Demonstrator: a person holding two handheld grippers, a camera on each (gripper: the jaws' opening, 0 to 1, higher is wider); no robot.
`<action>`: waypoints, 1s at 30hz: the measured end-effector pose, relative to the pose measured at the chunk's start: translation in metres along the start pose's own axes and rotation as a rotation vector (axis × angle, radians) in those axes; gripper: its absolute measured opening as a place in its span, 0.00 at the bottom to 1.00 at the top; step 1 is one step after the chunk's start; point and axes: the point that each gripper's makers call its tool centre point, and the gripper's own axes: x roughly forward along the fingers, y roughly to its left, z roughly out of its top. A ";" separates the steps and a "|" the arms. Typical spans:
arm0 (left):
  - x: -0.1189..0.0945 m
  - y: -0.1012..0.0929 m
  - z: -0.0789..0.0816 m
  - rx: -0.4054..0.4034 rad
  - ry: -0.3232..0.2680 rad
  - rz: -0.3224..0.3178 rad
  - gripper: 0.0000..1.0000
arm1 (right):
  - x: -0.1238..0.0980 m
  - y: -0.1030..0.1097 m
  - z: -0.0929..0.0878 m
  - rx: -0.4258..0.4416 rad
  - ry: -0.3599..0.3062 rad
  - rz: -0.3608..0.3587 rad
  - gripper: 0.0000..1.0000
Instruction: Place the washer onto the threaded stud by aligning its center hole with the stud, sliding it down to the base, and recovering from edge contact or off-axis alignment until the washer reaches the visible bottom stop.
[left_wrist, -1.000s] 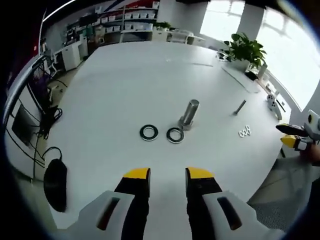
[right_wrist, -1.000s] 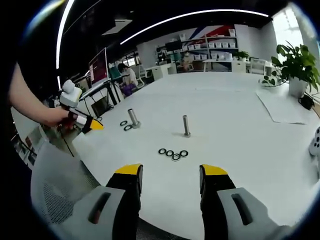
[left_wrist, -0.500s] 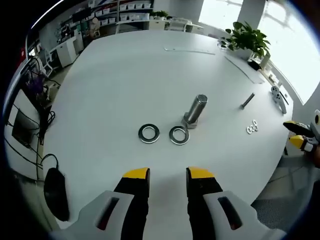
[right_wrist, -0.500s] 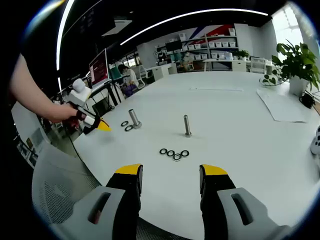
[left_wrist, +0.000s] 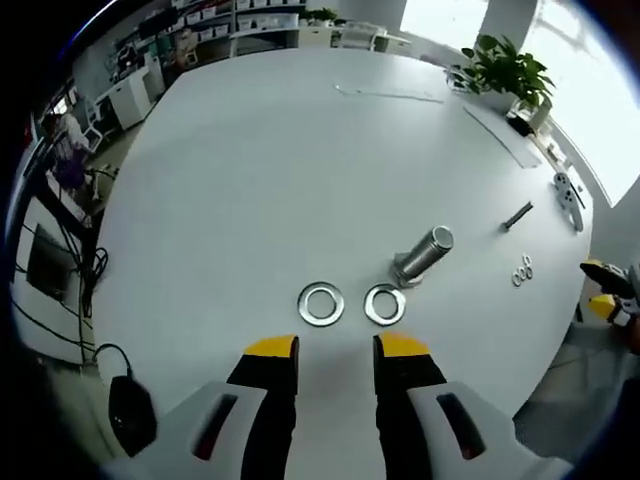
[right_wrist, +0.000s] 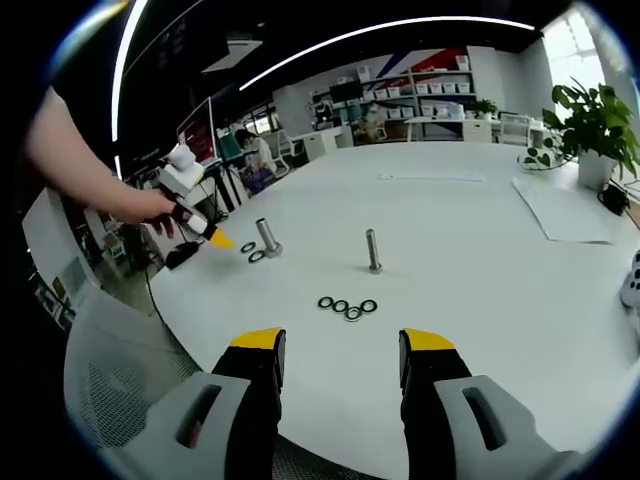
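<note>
In the left gripper view two silver washers (left_wrist: 321, 304) (left_wrist: 385, 304) lie flat on the white table (left_wrist: 260, 170), just ahead of my open left gripper (left_wrist: 336, 347). A thick threaded stud (left_wrist: 424, 255) stands on its base right behind the right-hand washer. In the right gripper view the same stud (right_wrist: 267, 238) and its washers (right_wrist: 252, 251) sit at the far left, with the left gripper (right_wrist: 210, 233) held by a hand close beside them. My right gripper (right_wrist: 343, 342) is open over the table's near edge, empty.
A thinner stud (right_wrist: 372, 251) stands mid-table with several small dark washers (right_wrist: 347, 306) in a row before it. A potted plant (right_wrist: 594, 128) and a paper sheet (right_wrist: 570, 215) are at the far right. A mesh chair back (right_wrist: 110, 360) sits by the table's edge.
The left gripper has moved forward and down toward the two washers, which now lie just ahead of its jaws. The right gripper has stayed put.
</note>
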 end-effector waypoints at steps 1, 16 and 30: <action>0.001 0.002 0.002 0.004 0.001 0.005 0.28 | 0.000 0.000 0.000 0.000 0.002 0.000 0.48; 0.015 0.012 0.015 0.082 0.061 0.022 0.30 | 0.000 -0.001 -0.001 0.002 0.004 -0.006 0.48; 0.031 0.012 0.010 0.128 0.171 0.021 0.30 | 0.000 -0.002 -0.002 0.002 0.008 -0.009 0.48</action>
